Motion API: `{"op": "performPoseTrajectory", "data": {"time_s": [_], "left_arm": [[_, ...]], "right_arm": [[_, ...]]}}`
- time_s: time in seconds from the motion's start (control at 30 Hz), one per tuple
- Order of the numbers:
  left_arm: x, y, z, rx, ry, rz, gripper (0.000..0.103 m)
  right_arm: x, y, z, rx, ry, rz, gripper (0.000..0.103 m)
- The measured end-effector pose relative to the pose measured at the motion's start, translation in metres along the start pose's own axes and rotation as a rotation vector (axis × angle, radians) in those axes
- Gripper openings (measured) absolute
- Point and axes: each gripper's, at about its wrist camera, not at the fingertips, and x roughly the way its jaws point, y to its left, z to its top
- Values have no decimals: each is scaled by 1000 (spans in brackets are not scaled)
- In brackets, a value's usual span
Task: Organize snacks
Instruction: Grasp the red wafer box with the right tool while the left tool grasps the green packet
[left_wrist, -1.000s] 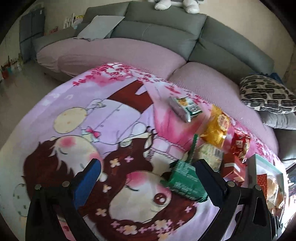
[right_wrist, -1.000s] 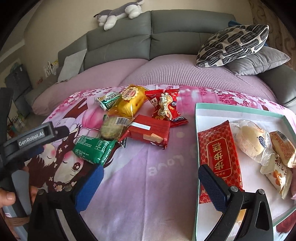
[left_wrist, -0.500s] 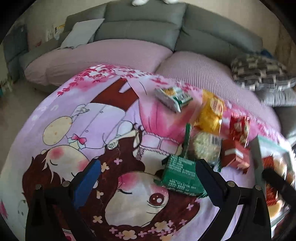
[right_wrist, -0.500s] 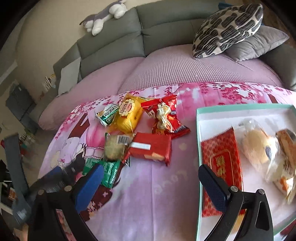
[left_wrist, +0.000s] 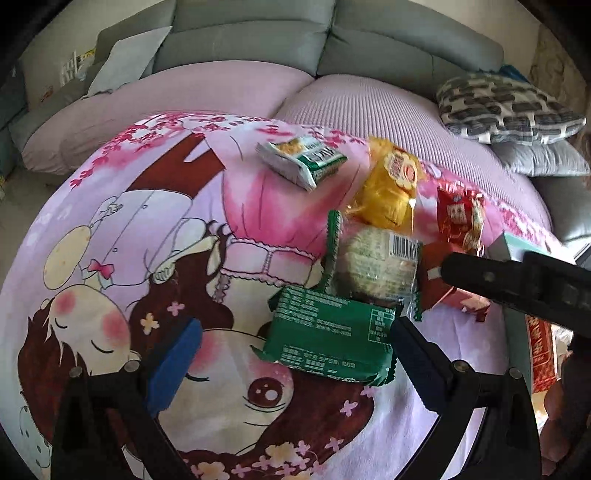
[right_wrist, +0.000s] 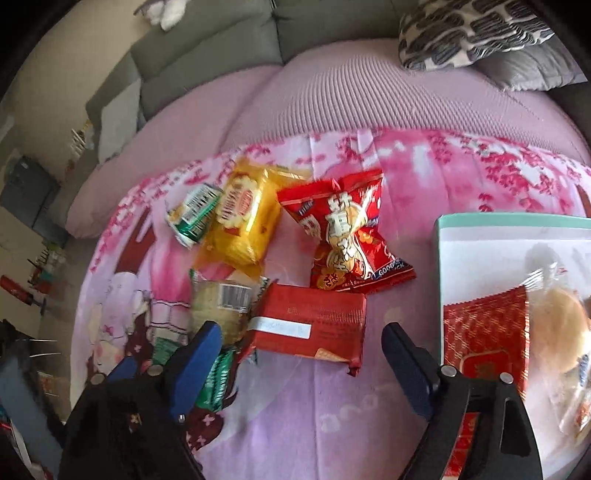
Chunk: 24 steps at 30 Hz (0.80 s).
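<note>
- While both tools crowd the same heap of snacks, the likeliest upset is a knock between them: the right gripper (right_wrist: 301, 363) and the left gripper (left_wrist: 293, 356) are working side by side, and the right one's black body already crosses the right edge of the left wrist view, low over the red packets.
- Its jaws have just been closing, yet they stand well apart with nothing pressed; the red biscuit pack (right_wrist: 310, 326) lies between and just ahead of the blue pads.
- Trouble spot: the left pad sits right by the clear rice-cake packet (right_wrist: 221, 302) and the green packet (right_wrist: 216, 380), so a squeeze here could pinch a neighbour along with the target, or nudge the pile aside.
- Slippery foil wrappers on a soft printed blanket (right_wrist: 332, 424) could slide out rather than lift.
- Over to the other side: the left jaws gape wide and grip nothing, with the green packet (left_wrist: 332, 338) lying flat between the pads.
- Both tools pitch steeply down at the blanket.
- Sorted so far, by my reading: a red pouch (right_wrist: 484, 332) and a bun in clear wrap (right_wrist: 557, 328) lie in the white tray (right_wrist: 517, 221) at right; the yellow bag (right_wrist: 245, 218), the red peanut bag (right_wrist: 343, 236) and a small green-and-white packet (right_wrist: 192, 214) wait farther back.
</note>
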Motion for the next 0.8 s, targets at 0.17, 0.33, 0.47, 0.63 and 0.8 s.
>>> {"op": "performPoseTrajectory", "data": {"time_s": [0.17,0.33,0.47,0.63,0.8], "left_arm": [[4,-10,-2,40,19,-20,88],[3,-10,-2,29,17,-63,70],[1,-10,-2,30,9,-62,68],[-6,1,0,-13,-17,-53,68],[-16,9,3,-53,-48,-54,67]], "right_arm": [[17,-2,0,16,28,-13,77],[15,-3,-3,14,8,-9,66],[11,-5,-9,13,-7,-4,65],[-2,-9,-23,36,-38,15,65],[-28,-17,-50,85,-93,48,65]]}}
